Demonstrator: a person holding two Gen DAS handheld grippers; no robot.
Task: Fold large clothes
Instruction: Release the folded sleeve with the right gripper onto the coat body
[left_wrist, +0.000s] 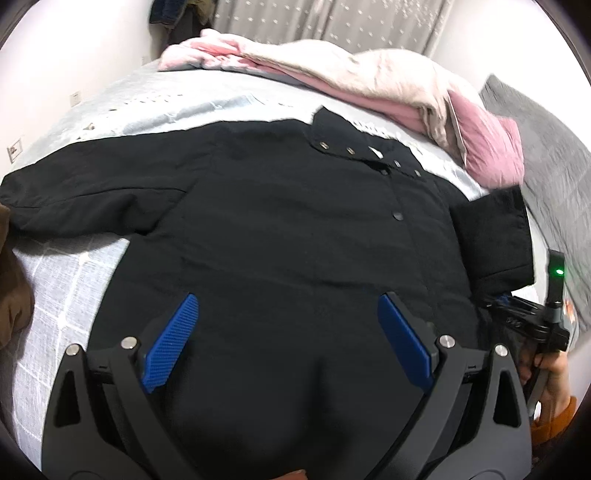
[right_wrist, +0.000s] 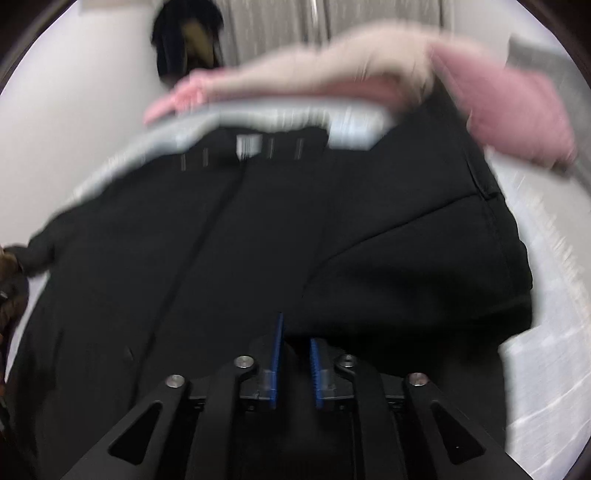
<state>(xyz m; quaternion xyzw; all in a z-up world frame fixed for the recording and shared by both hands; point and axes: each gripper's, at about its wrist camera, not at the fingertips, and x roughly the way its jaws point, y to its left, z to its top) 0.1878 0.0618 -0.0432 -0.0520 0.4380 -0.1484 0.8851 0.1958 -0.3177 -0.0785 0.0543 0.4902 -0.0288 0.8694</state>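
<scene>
Black padded fabric fills most of both views: a black coat (left_wrist: 280, 221) lies spread front-up on the bed sheet (left_wrist: 74, 280), a pale blue sheet with a white grid, its snap placket running from the collar (left_wrist: 354, 147) down toward the near hem. Judged from this layout, the fold is at an early stage. The right sleeve (right_wrist: 417, 266) has been turned inward and lies across the right side of the coat body, its cuff end showing as a dark square flap at the coat's right edge in the left wrist view. The left sleeve (left_wrist: 85, 195) lies extended outward across the sheet, not yet folded. The body has not been doubled over; collar and hem remain well apart. Remaining work, as a judgement: turn in the left sleeve, then fold the body. The left gripper (left_wrist: 288, 332) hovers over the lower middle of the coat with its blue pads spread wide and nothing between them; whether the tips touch the fabric cannot be determined. The right gripper (right_wrist: 295, 354) sits over the coat body just beside the lower edge of the folded sleeve; its jaws stand slightly apart with a narrow gap, and no fabric is visibly pinched, though the view is motion-blurred. A pink and cream quilt (left_wrist: 369, 81) is heaped at the far side of the bed, clear of the coat. A brown garment (left_wrist: 14, 288) lies at the left edge near the extended sleeve's cuff.
</scene>
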